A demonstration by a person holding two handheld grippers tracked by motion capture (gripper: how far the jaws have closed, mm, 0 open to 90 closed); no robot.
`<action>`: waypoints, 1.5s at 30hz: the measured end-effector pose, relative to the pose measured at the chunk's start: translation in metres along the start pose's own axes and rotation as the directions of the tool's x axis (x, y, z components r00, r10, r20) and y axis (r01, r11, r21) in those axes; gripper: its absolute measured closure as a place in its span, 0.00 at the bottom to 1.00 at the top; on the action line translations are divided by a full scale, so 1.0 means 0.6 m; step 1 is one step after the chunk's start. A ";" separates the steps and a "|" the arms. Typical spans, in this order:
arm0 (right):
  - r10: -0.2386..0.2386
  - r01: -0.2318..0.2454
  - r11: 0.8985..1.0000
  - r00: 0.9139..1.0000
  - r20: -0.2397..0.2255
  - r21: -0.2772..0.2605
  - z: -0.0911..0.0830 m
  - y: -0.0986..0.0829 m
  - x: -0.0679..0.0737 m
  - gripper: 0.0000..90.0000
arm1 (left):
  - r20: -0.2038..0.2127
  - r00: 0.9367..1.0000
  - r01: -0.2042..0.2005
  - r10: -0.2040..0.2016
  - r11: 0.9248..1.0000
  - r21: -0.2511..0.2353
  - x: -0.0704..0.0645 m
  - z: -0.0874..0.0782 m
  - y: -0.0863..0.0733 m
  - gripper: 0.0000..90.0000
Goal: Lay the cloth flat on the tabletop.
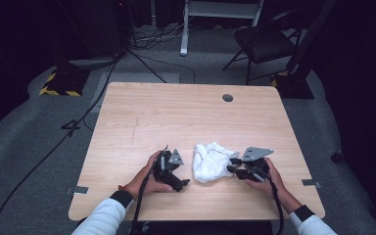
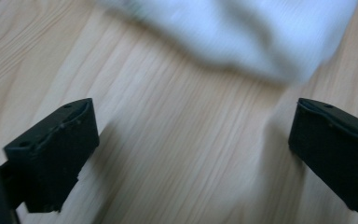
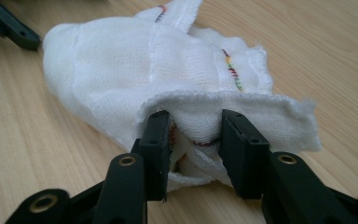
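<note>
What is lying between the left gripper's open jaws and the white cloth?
Nothing: in the left gripper view, bare wooden table separates the left gripper from the white cloth. The high view shows the same gap.

Table (image 1: 186,117) lit, surroundings dim | cloth (image 2: 242,32) blurred — soft shadows
</note>
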State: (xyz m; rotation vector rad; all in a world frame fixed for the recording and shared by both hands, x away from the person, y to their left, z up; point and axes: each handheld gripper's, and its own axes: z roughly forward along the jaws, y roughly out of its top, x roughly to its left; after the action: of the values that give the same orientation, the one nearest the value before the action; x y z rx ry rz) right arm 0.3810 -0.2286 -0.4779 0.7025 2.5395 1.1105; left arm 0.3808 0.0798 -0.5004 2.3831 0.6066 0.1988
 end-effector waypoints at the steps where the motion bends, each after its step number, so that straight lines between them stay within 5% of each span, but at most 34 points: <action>1: -0.012 0.012 1.000 1.000 -0.006 0.003 0.005 0.004 0.007 0.70 | 0.004 1.000 -0.012 0.013 1.000 -0.004 -0.004 0.004 0.007 0.05; 6: -0.036 0.036 0.999 0.999 -0.002 0.010 0.013 0.011 0.018 0.66 | -0.002 0.996 -0.086 0.086 0.995 -0.059 -0.022 0.003 0.026 0.22; 12: -0.002 0.002 1.000 1.000 -0.002 0.001 -0.010 -0.002 -0.002 0.60 | 0.033 0.997 -0.066 0.070 0.991 -0.117 -0.018 -0.018 0.031 0.29; 18: 0.026 -0.027 1.000 0.994 0.108 0.000 -0.037 -0.008 -0.028 0.59 | 0.080 0.989 -0.116 0.122 0.991 -0.072 -0.022 -0.013 0.033 0.57; 22: 0.061 -0.062 0.998 0.989 0.135 0.002 -0.041 -0.012 -0.042 0.57 | 0.043 0.989 -0.139 0.140 0.990 -0.040 -0.018 -0.007 0.035 0.77; 25: 0.060 -0.064 0.998 0.986 0.156 0.019 -0.044 -0.016 -0.050 0.56 | -0.008 0.989 -0.147 0.147 0.989 -0.024 -0.004 -0.006 0.041 0.81; 30: 0.117 -0.118 0.993 0.984 0.135 0.003 -0.048 -0.026 -0.064 0.57 | -0.053 0.993 -0.106 0.105 0.994 -0.019 0.031 -0.001 0.046 0.81; 34: 0.106 -0.109 0.994 0.989 0.105 0.026 -0.038 -0.028 -0.061 0.60 | -0.118 0.992 -0.053 0.052 0.999 -0.008 0.064 0.000 0.051 0.79; 37: 0.087 -0.089 0.995 0.994 0.072 0.038 -0.032 -0.027 -0.053 0.64 | -0.127 0.992 0.013 -0.016 1.000 -0.029 0.084 -0.003 0.051 0.77; 41: 0.053 -0.056 0.997 0.997 0.057 0.051 -0.019 -0.026 -0.044 0.70 | -0.118 0.993 0.020 -0.024 0.999 -0.028 0.084 -0.009 0.049 0.63; 45: 0.015 -0.018 0.999 0.998 0.063 0.045 -0.011 -0.022 -0.037 0.82 | -0.100 0.995 0.020 -0.031 0.995 -0.102 0.067 -0.024 0.058 0.43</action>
State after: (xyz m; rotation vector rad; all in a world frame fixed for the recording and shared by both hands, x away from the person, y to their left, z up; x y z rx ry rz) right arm 0.3929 -0.2521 -0.4818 0.7588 2.5172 1.0225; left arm 0.4253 0.0835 -0.4676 2.2777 0.6584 0.3333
